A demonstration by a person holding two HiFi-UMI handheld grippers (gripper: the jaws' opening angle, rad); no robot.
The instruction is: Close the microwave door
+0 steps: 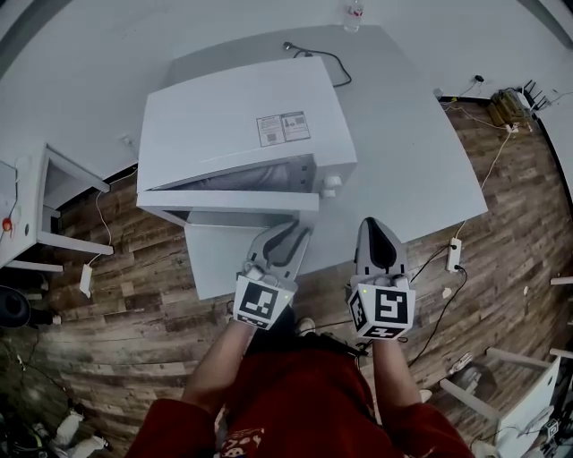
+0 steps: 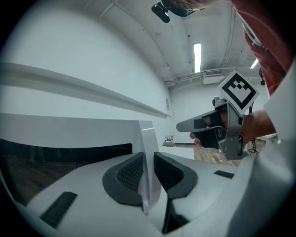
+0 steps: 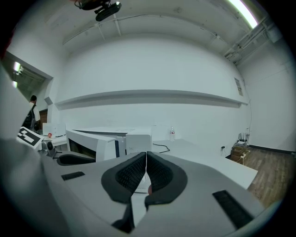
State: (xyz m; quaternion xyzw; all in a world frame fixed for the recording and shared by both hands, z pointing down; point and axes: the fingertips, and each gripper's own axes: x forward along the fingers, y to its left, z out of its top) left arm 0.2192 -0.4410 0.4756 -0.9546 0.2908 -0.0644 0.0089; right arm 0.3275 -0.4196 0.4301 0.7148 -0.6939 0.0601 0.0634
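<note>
A white microwave [image 1: 242, 125] stands on a white table [image 1: 421, 152]. Its door [image 1: 224, 201] hangs partly open towards me. My left gripper [image 1: 300, 234] reaches the door's free right edge. In the left gripper view the door [image 2: 92, 132] has its thin edge between the two dark pads, and the left gripper [image 2: 149, 169] is shut on that edge. My right gripper [image 1: 374, 225] hovers over the table to the right of the door, apart from it. Its pads meet with nothing between them [image 3: 146, 171]. The microwave [image 3: 134, 141] lies ahead and to its left.
A water bottle [image 1: 354, 16] and a black cable [image 1: 327, 58] sit at the table's far side behind the microwave. A power strip [image 1: 454, 255] lies on the wooden floor to the right. A second white desk [image 1: 36, 206] stands at the left. A person [image 3: 31, 115] stands far off.
</note>
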